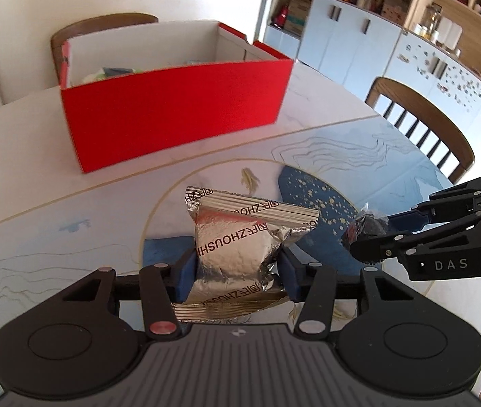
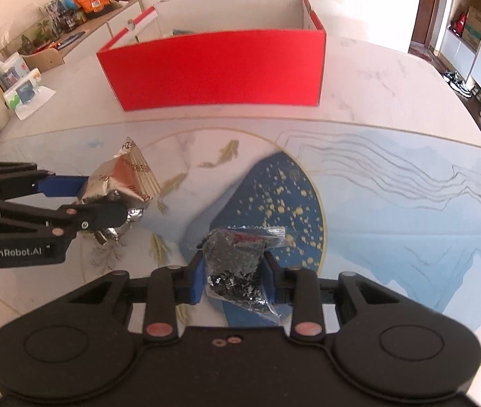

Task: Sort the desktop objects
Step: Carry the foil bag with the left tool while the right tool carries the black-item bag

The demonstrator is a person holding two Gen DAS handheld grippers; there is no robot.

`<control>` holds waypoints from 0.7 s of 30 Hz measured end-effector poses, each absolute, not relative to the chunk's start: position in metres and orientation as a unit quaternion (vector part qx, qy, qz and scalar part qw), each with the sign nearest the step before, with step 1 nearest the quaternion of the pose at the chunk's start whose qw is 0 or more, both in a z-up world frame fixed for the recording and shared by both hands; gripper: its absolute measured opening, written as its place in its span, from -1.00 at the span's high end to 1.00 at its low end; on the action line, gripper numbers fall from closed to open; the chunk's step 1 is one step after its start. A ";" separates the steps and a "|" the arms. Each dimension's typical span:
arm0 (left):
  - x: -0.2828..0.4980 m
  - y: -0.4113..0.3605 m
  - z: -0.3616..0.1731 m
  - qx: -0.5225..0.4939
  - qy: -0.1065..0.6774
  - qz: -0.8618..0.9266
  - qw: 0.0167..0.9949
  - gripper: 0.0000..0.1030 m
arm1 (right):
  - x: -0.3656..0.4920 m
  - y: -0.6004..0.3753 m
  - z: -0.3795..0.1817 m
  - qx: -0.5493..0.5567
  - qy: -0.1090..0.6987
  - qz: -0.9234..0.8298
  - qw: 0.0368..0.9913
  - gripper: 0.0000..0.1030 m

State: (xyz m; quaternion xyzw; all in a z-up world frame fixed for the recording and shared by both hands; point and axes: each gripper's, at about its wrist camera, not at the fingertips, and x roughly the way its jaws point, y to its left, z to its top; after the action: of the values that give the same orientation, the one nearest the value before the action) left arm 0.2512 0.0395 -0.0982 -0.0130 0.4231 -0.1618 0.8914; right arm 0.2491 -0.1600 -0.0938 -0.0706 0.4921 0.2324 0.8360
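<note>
**Two packets gripped, red box ahead: risks and view notes**

Left wrist view. My left tool (image 1: 237, 271) is closed on the silver foil packet (image 1: 240, 237), blue pads pressing its crumpled lower half; the packet stands tilted above the desk (image 1: 37, 203). The red box (image 1: 172, 115) sits beyond it, open, with some items showing over its near wall. My right tool (image 1: 372, 234) enters from the right edge, clamped on a small dark packet (image 1: 366, 224). Risk, as I judge it: foil is slick and puffy, so the packet may squirm out of the pads on the way to the box. Only this view shows how deep the foil sits between the pads.

Right wrist view. My right tool (image 2: 233, 278) is closed on the dark packet (image 2: 240, 257), a clear wrapper with black contents, above the blue patterned part of the desk (image 2: 410, 203). The left tool (image 2: 104, 200) with the silver foil packet (image 2: 121, 179) shows at left, near but apart. The red box (image 2: 213, 71) lies straight ahead. Risk: both tools heading for one box could collide, or a packet could clip the near wall. Only this view shows the wrapper's loose tail hanging below the pads and the box's flap at its left.
</note>
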 end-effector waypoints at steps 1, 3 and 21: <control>0.249 0.040 -0.095 -0.015 0.421 -0.160 0.893 0.04 | 0.249 -0.159 -0.092 -0.070 0.490 0.234 0.837 0.38; 0.246 0.042 -0.090 -0.019 0.416 -0.155 0.896 0.04 | 0.250 -0.158 -0.088 -0.068 0.486 0.236 0.839 0.38; 0.235 0.056 -0.048 -0.047 0.393 -0.099 0.913 0.04 | 0.274 -0.142 -0.045 -0.051 0.450 0.262 0.852 0.38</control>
State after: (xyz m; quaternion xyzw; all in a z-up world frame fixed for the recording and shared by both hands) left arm 0.2354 0.0555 -0.0482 -0.0468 0.3931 -0.0994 0.9129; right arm 0.2738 -0.1415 -0.0455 -0.0507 0.4504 0.2621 0.8520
